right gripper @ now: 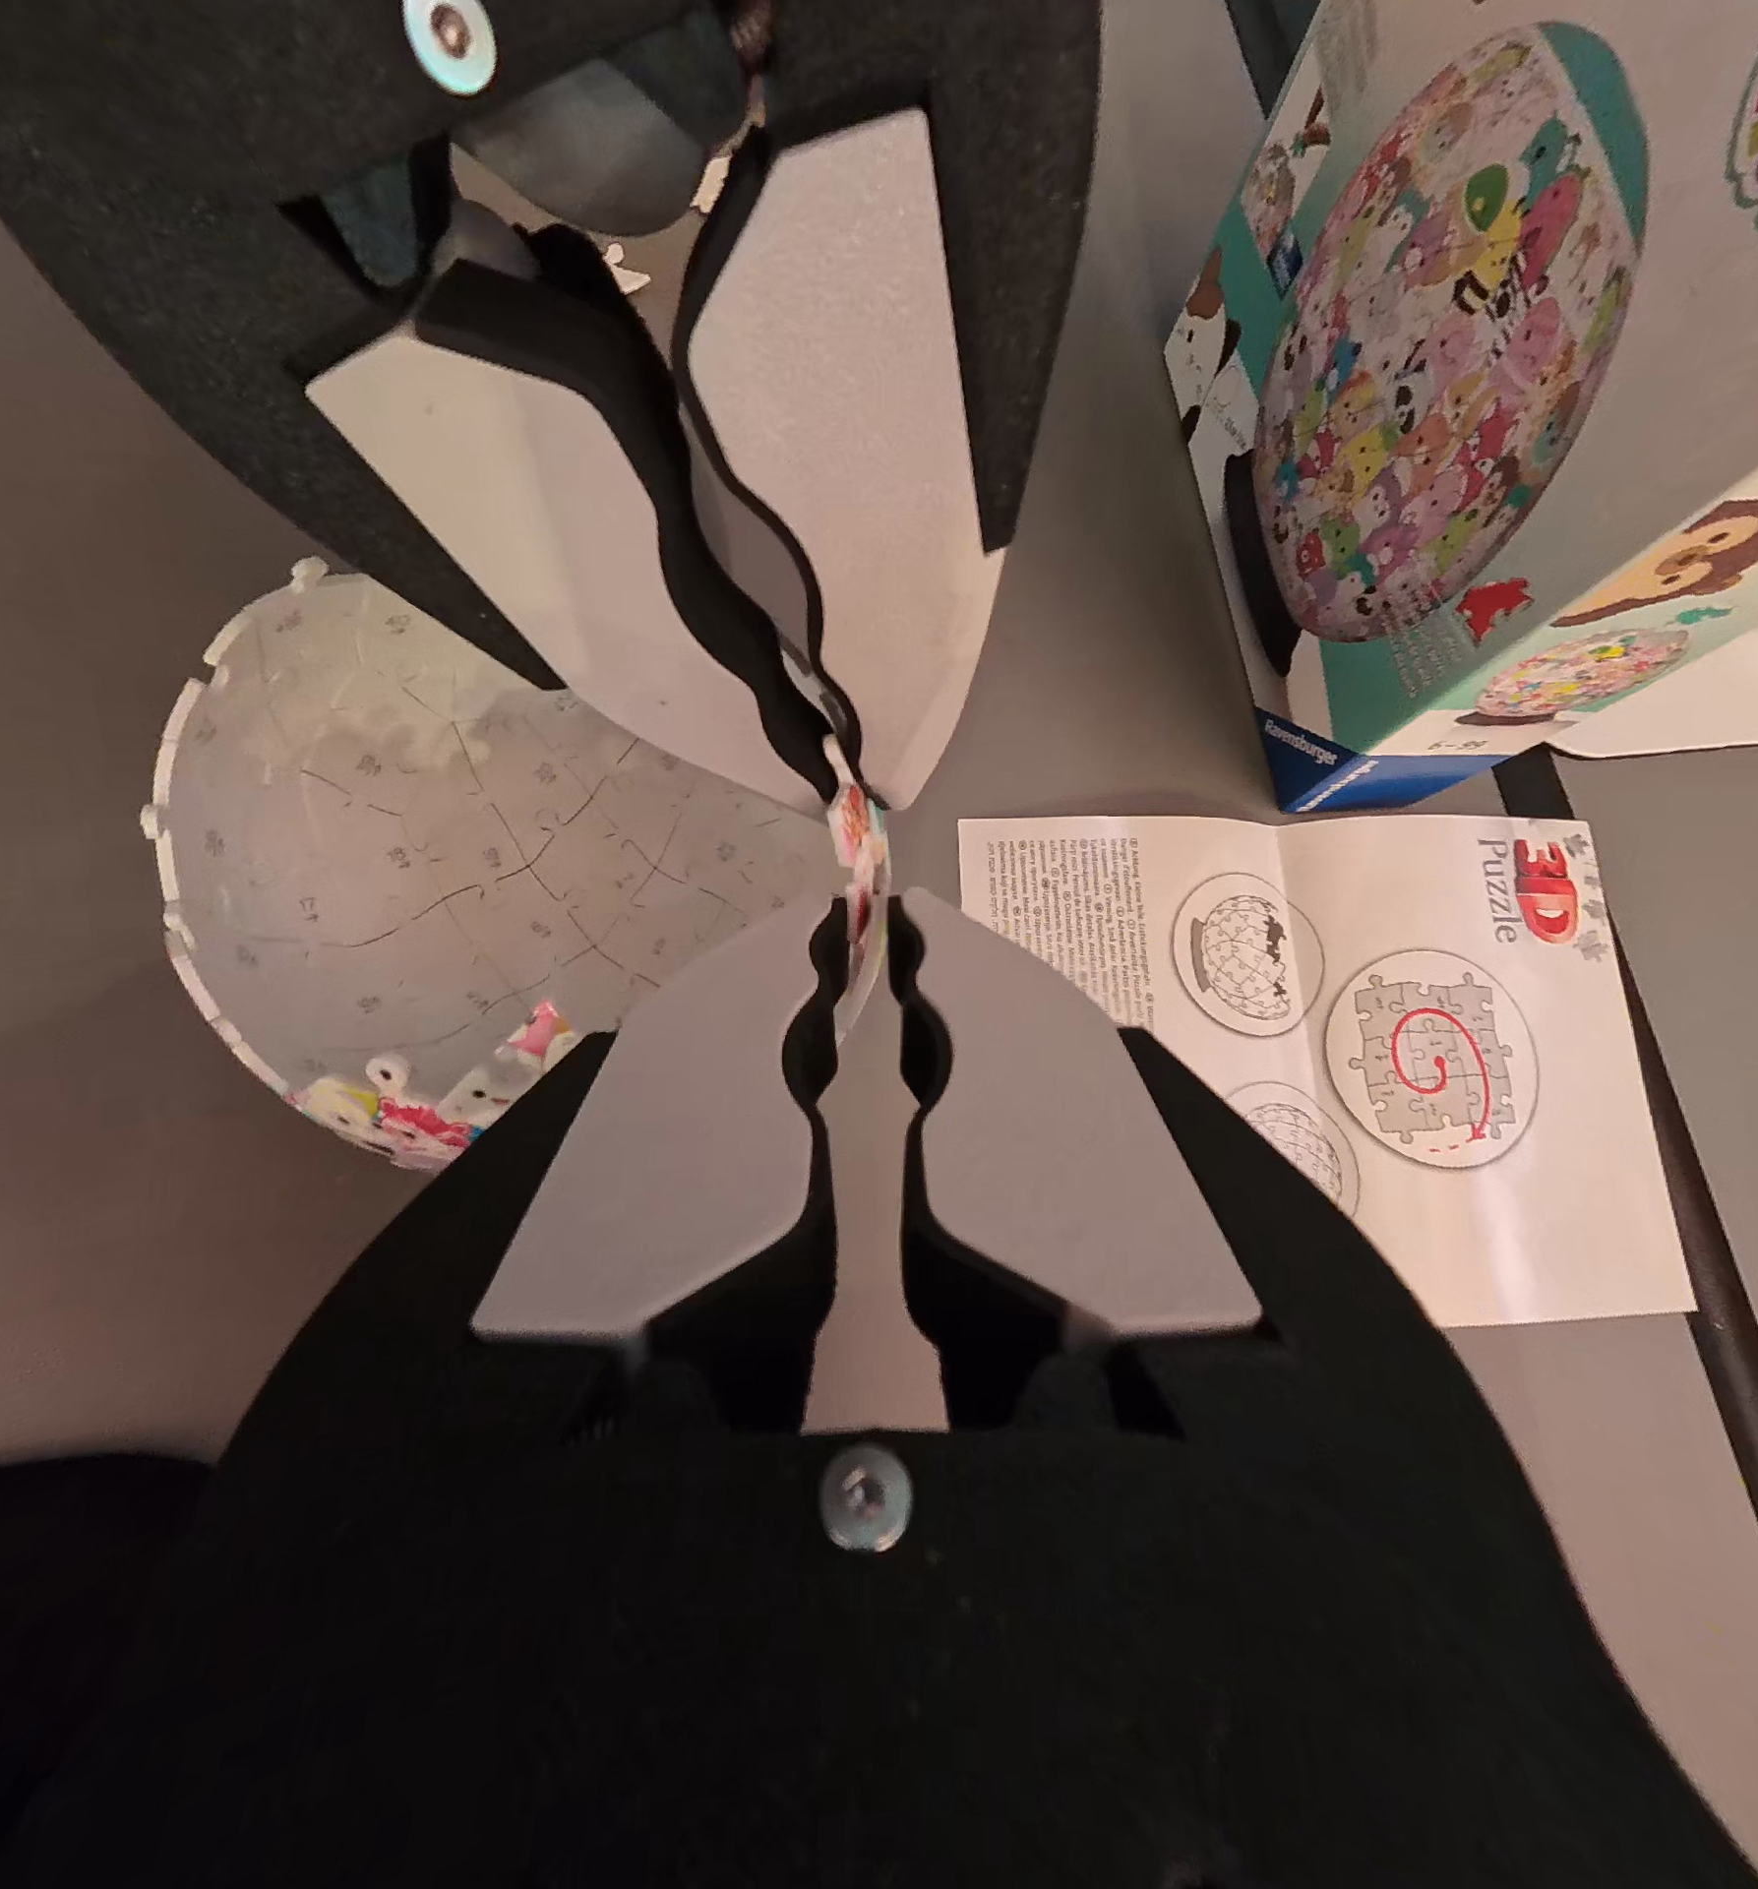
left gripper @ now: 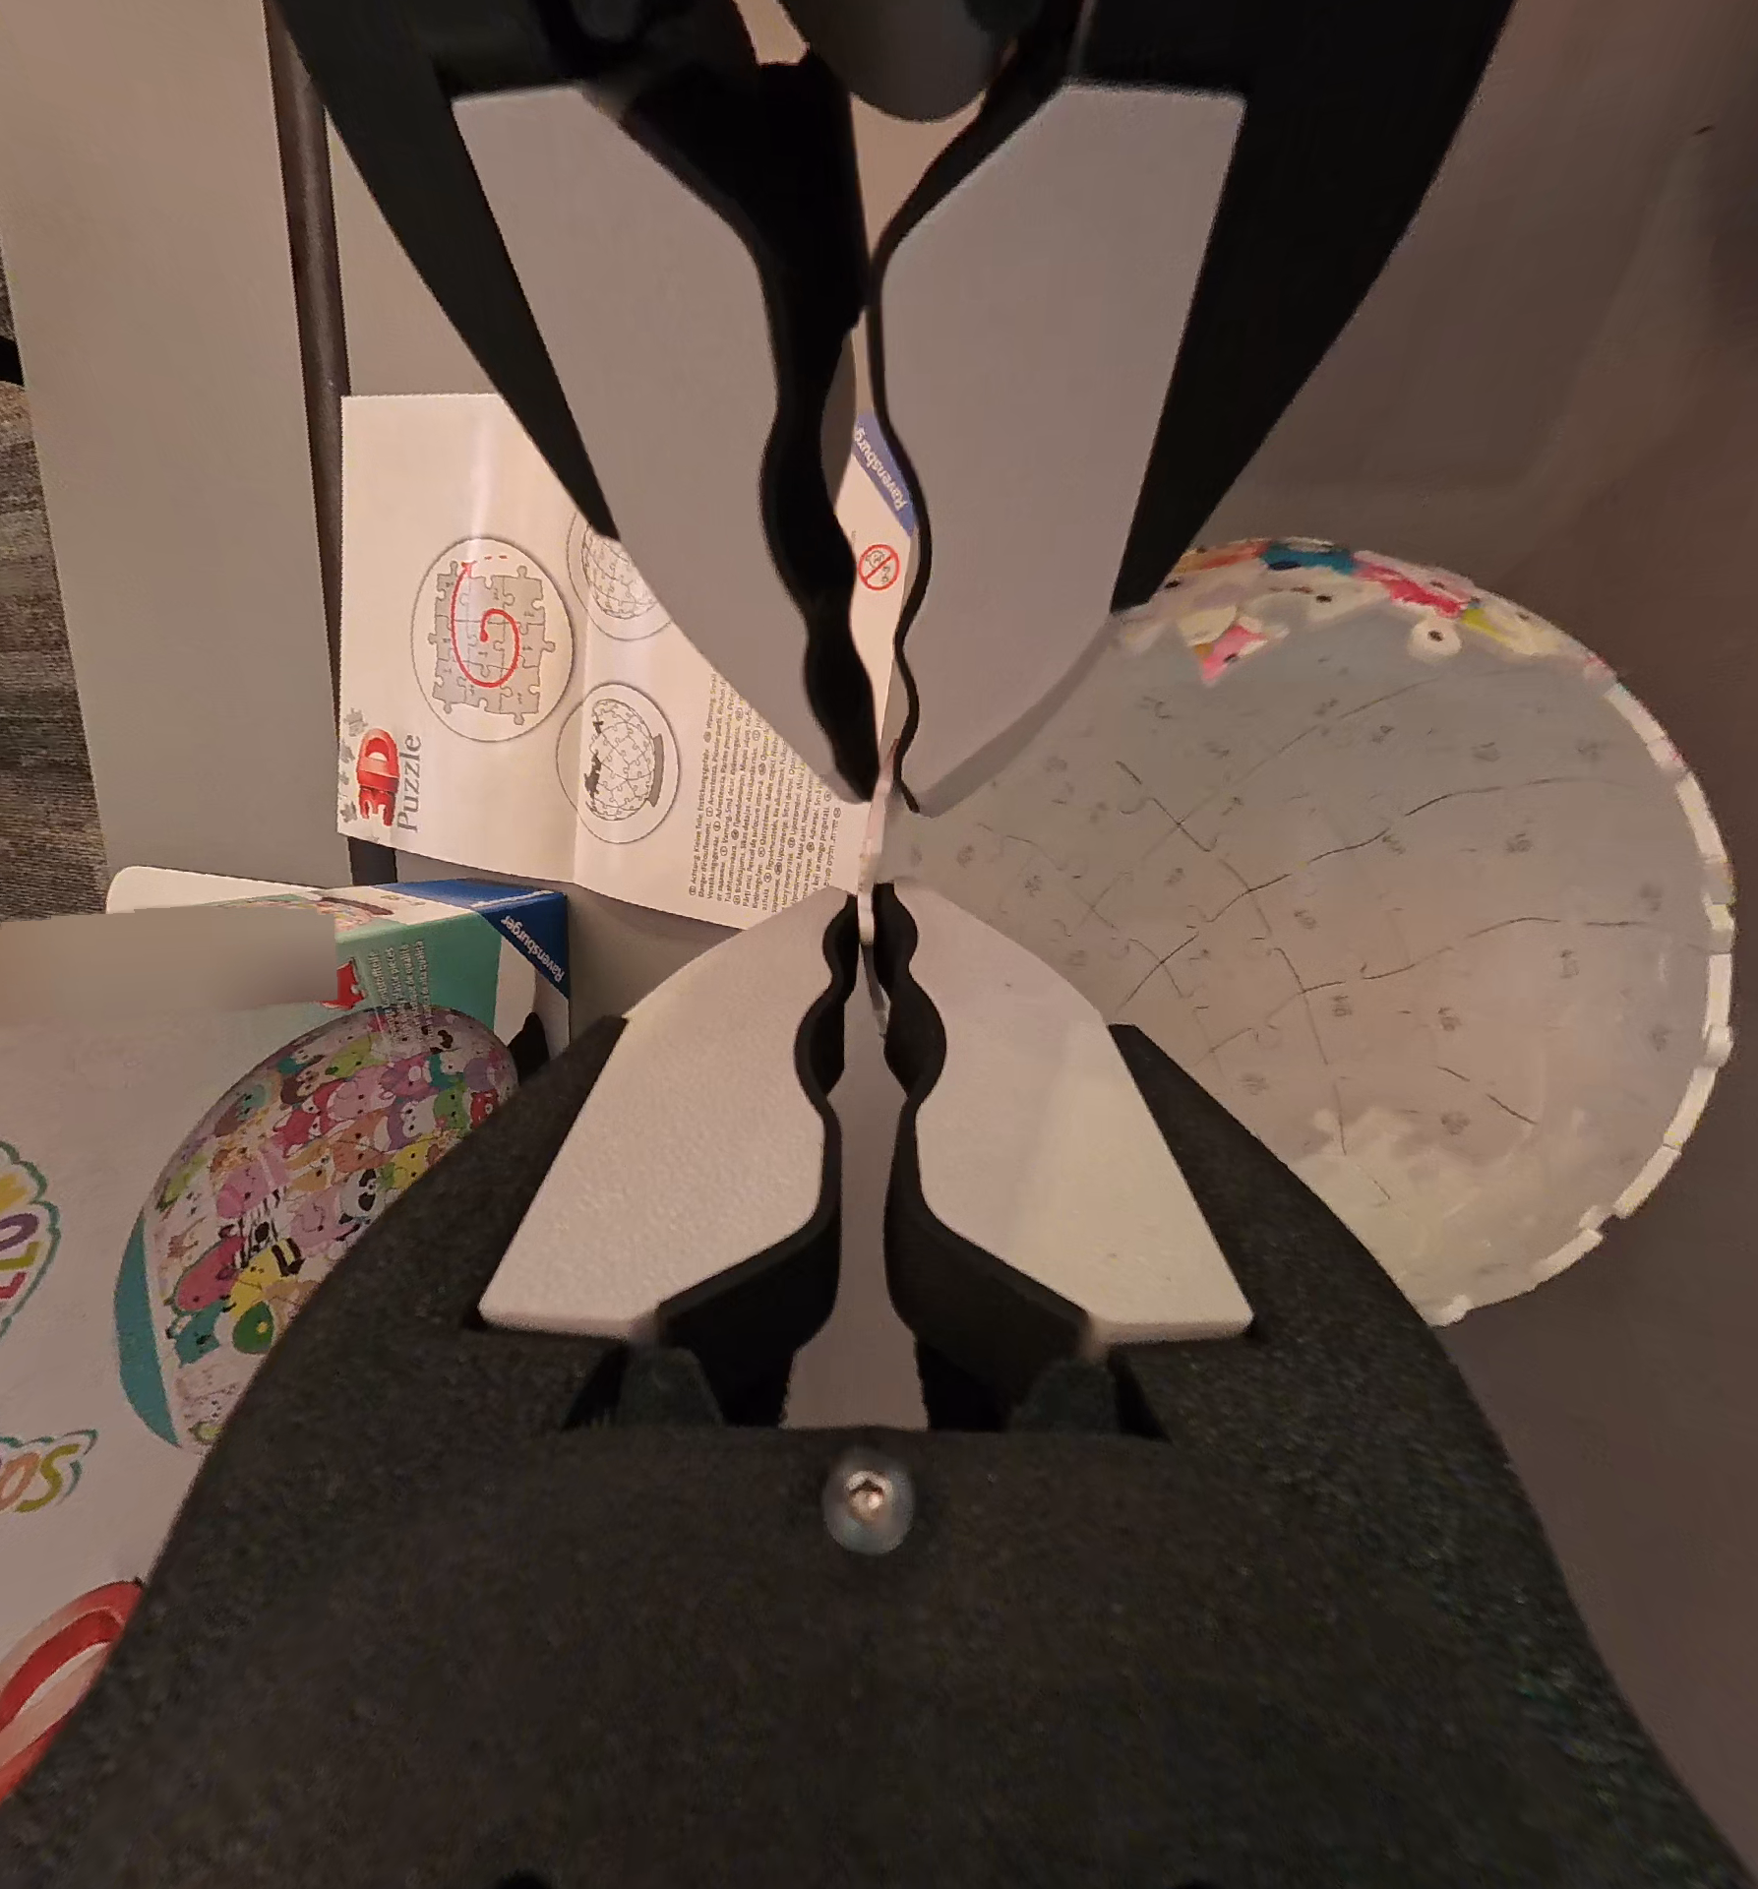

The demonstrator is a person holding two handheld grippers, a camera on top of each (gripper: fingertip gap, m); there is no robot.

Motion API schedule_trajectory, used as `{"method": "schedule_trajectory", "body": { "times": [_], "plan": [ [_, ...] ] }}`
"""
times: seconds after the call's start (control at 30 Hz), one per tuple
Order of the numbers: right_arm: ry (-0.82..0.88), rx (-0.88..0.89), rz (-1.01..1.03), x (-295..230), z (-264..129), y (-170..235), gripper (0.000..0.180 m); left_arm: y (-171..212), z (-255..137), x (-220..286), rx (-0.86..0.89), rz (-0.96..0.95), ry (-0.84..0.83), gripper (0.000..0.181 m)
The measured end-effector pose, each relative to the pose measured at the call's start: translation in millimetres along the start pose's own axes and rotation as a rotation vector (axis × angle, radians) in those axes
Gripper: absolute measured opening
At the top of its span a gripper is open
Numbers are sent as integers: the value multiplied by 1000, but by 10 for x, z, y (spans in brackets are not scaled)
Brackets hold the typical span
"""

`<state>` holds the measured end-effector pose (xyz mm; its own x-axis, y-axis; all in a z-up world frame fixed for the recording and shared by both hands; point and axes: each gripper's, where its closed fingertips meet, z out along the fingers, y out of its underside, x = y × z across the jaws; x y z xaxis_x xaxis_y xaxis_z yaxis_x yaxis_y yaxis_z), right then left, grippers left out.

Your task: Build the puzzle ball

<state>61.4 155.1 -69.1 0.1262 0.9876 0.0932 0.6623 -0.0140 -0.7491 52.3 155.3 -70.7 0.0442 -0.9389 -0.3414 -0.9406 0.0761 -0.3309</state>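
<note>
We hold the left gripper (left gripper: 872,925) with its fingers (left gripper: 752,1104) closed on a small curved puzzle piece (left gripper: 868,869), white on the side this view shows. The right gripper (left gripper: 880,762) meets it tip to tip from the far side, and its fingers are also pinched on the same spot; we cannot tell whether the two clamp one piece or two joined ones.

In the right wrist view our right gripper (right gripper: 866,956) grips the piece (right gripper: 859,869) at its thin edge, where pink and red print shows, and the left gripper (right gripper: 839,762) comes in from above with its fingers (right gripper: 547,532) pressed together on it.

Just beyond the tips lies the half-built puzzle ball (left gripper: 1365,920), an open white bowl of joined curved pieces with faint numbers inside, a notched rim and a colourful printed outside. It rests on its side on the grey tabletop (left gripper: 1518,358), apart from the held piece.

On the other side of the fingers a white folded instruction leaflet (left gripper: 506,654) with round diagrams lies flat on the tabletop. Near it stands the teal and white cardboard puzzle box (left gripper: 271,1155) showing a colourful ball, its flap open. The same ball (right gripper: 425,859), leaflet (right gripper: 1365,1053) and box (right gripper: 1467,388) show in the right wrist view.
</note>
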Motion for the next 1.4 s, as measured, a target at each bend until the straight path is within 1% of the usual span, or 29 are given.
{"method": "schedule_trajectory", "body": {
  "times": [0.1, 0.2, 0.37, 0.43, 0.6, 0.83, 0.97, 1.27, 1.4],
  "plan": [
    [-10, 6, 4, -6, 16, 5, 5, 9, 7, -2, -4, 0, -1, 2],
    [10, 24, -1, 34, 11, -4, 15, 8, 4, 1, -1, -2, 1, 2],
    [-8, 41, 7, 29, 18, -4, 15, 1, 3, 6, -2, -5, 3, 2],
    [-24, 46, -5, 0, 20, -5, 8, -1, 3, 6, -2, -8, 6, 2],
    [-13, 33, -5, 19, 32, 4, 3, 6, 10, 3, -8, -8, 4, 3],
    [2, 23, -29, 18, 37, 4, 3, 10, 11, 4, -6, -9, 3, 2],
    [-27, 41, -16, 5, 31, -1, 5, 5, 7, 4, -5, -9, 2, 2],
    [-29, 71, -44, -1, 19, -22, 8, -6, 14, 0, -12, -21, 6, 2],
    [-31, 78, -47, -10, -17, -22, 9, -26, -9, -27, -3, -23, 1, 11]
  ]
}}
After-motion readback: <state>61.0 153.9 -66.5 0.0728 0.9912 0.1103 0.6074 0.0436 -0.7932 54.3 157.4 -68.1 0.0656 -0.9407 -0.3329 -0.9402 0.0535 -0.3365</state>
